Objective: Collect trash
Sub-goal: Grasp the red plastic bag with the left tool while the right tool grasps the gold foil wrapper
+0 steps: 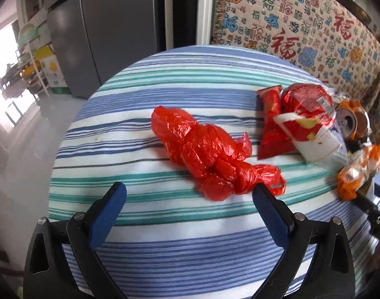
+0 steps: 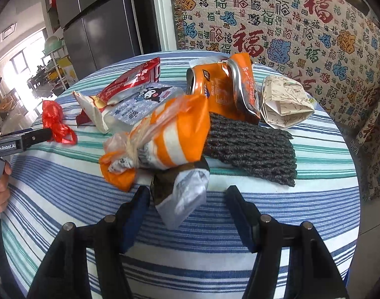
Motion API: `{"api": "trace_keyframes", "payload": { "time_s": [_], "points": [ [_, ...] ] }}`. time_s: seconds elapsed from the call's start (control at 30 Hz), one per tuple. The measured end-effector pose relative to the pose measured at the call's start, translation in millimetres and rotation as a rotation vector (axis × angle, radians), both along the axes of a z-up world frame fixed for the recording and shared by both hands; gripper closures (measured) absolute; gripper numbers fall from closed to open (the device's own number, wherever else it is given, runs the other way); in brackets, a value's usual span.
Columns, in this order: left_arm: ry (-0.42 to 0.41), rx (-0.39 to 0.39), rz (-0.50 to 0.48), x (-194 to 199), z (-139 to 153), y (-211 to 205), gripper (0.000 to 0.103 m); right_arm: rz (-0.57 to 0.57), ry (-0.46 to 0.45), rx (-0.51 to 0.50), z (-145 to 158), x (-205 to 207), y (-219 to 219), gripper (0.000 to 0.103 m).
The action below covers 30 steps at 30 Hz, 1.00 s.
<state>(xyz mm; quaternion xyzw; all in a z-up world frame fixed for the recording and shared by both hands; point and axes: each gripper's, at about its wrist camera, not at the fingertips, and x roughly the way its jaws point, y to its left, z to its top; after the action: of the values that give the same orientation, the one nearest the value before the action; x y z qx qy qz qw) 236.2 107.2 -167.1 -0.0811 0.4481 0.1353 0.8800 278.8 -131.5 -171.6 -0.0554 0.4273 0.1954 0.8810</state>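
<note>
A knotted red plastic bag (image 1: 209,149) lies on the striped round table (image 1: 165,236); my left gripper (image 1: 190,194) is open, its right fingertip touching the bag's knotted end. The bag also shows far left in the right wrist view (image 2: 55,122). My right gripper (image 2: 187,196) is open around a silver and dark wrapper (image 2: 182,196). Just beyond lies an orange and white plastic bag (image 2: 162,137), a crushed orange can (image 2: 219,84), a red wrapper (image 2: 132,79) and a white cartoon packet (image 2: 140,104).
A dark grey knitted mat (image 2: 252,149) and a folded beige paper box (image 2: 284,104) lie at the right of the table. A sofa with a patterned cover (image 2: 302,25) stands behind. A grey fridge (image 1: 110,25) stands at the back left.
</note>
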Motion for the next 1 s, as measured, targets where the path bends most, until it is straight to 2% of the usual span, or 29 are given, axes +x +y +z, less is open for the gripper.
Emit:
{"api": "trace_keyframes", "payload": {
  "time_s": [0.1,0.17,0.27,0.37,0.43,0.47,0.57,0.67,0.73,0.9,0.97,1.0],
  "points": [
    [0.025,-0.073,-0.036,-10.5,-6.7,12.7,0.002,0.031,-0.004,-0.014,-0.4,-8.3,-4.0,0.037],
    [0.013,-0.105,-0.048,-14.6,-8.1,14.5,0.002,0.048,-0.009,0.002,-0.9,-11.9,-8.3,0.037],
    [-0.049,-0.143,-0.051,-13.2,-1.6,13.0,0.002,0.042,0.009,0.071,1.2,-9.6,-13.9,0.035],
    [-0.092,-0.147,0.008,0.3,4.4,13.2,0.002,0.016,-0.007,0.178,9.0,-2.5,-14.9,0.039],
    [-0.083,-0.141,0.036,7.3,2.4,11.8,0.002,0.013,0.006,0.159,7.6,3.8,-7.7,0.067],
    [-0.075,-0.138,0.042,8.0,0.4,11.7,0.003,0.002,0.008,0.141,6.6,3.1,-5.4,0.071],
    [-0.042,-0.114,0.023,6.3,-1.3,11.6,0.004,0.05,0.058,0.164,8.9,-2.2,-7.7,0.072],
    [-0.013,-0.041,0.012,-8.6,0.7,18.7,0.004,0.158,0.133,0.14,11.8,-17.0,-12.7,0.072],
    [0.016,-0.019,0.011,-17.0,-1.1,26.5,0.003,0.19,0.147,0.108,13.5,-27.8,-16.1,0.072],
    [0.014,-0.101,0.017,-23.7,-2.5,34.3,0.003,0.216,0.144,0.071,14.3,-42.2,-14.5,0.07],
    [0.003,-0.114,-0.025,-19.0,-1.4,24.0,0.003,0.196,0.138,0.122,13.9,-40.1,-10.5,0.072],
    [0.004,-0.102,-0.049,-16.7,-1.2,16.6,0.003,0.171,0.137,0.185,13.6,-38.1,-10.7,0.073]
  ]
}}
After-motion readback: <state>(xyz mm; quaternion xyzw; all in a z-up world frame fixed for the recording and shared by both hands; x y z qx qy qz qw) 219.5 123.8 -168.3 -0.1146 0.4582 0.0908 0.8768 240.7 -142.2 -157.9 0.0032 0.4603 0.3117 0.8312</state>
